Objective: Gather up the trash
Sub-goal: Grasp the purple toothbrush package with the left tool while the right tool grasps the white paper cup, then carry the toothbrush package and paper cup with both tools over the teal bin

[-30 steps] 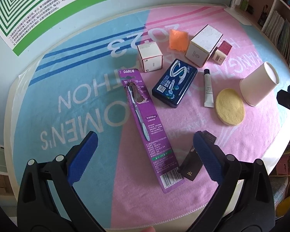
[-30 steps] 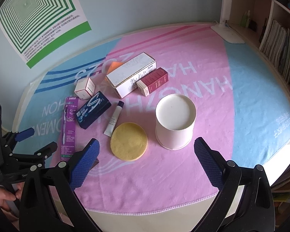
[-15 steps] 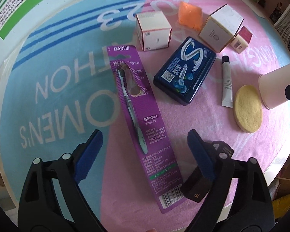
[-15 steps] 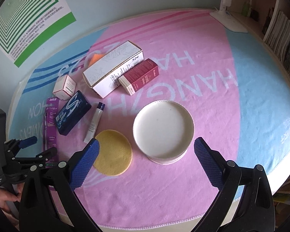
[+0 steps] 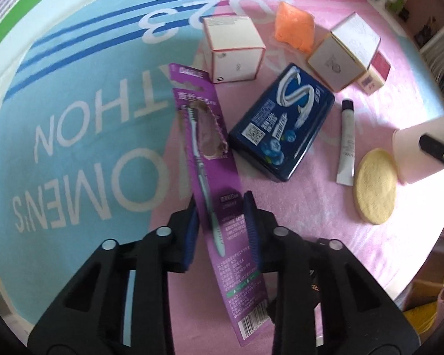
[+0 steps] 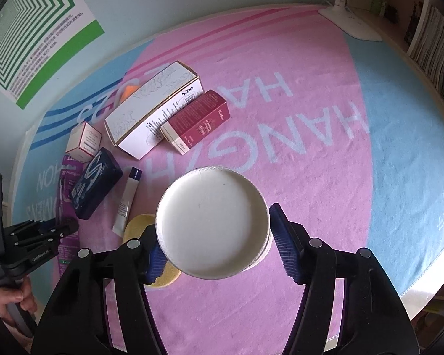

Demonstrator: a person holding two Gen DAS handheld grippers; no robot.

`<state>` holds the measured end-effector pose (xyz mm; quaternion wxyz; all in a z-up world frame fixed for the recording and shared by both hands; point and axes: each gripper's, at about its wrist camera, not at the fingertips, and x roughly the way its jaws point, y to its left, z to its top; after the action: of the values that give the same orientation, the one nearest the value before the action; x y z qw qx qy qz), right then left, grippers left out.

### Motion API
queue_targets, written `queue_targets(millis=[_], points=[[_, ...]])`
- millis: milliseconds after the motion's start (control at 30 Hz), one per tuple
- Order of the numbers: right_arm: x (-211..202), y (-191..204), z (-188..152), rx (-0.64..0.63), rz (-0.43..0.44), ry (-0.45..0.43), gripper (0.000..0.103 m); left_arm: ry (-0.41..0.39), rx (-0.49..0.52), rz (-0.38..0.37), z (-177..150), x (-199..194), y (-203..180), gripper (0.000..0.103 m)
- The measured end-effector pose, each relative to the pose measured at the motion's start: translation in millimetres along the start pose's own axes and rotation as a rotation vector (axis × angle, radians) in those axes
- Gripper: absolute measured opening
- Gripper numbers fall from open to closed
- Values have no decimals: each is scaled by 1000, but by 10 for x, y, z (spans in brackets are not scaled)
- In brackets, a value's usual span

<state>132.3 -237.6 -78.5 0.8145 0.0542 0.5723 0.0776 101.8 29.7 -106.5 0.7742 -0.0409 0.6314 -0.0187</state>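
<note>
A purple toothbrush pack [image 5: 204, 136] lies flat on the pink and blue cloth [image 5: 74, 148]. My left gripper [image 5: 220, 204] points down over the pack's lower half, its jaws closing, and both blue pads [image 5: 192, 230] press on the card's long edges. A white paper cup [image 6: 210, 201] stands on the cloth, its round white top facing the camera. My right gripper [image 6: 213, 222] straddles it with jaws closing, pads against its sides. The left wrist view shows the cup [image 5: 414, 159] at the right edge.
A blue tin [image 5: 281, 124], white tube [image 5: 347, 142], yellow round sponge [image 5: 374, 188], small white box [image 5: 233, 50] and orange packet [image 5: 294, 26] lie nearby. A long white box [image 6: 154, 109] and red box [image 6: 196, 121] sit behind. Bookshelves [image 6: 435, 41] flank the right.
Both grippers came down and closed in. The left jaws narrowed from wide open onto the toothbrush pack. The right jaws drew in around the cup.
</note>
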Motion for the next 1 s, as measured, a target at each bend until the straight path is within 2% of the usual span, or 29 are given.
queue_targets(millis=[133,367,567,833,1000], points=[[-118,-20,4,11,15,-45,62,-37,-2,-36,4,-143,109,12],[-357,11,-15,7,33,-102,62,-95,-9,-39,-87,-432,159,11],[-588,-8,-122,20,43,-157,62,-180,27,-7,-331,-770,180,11],[-942,-181,-386,77,29,-226,62,-263,165,-20,-441,-1161,-169,11],[-1183,-426,-675,161,-7,-267,62,-290,303,-91,-540,-1298,-591,11]])
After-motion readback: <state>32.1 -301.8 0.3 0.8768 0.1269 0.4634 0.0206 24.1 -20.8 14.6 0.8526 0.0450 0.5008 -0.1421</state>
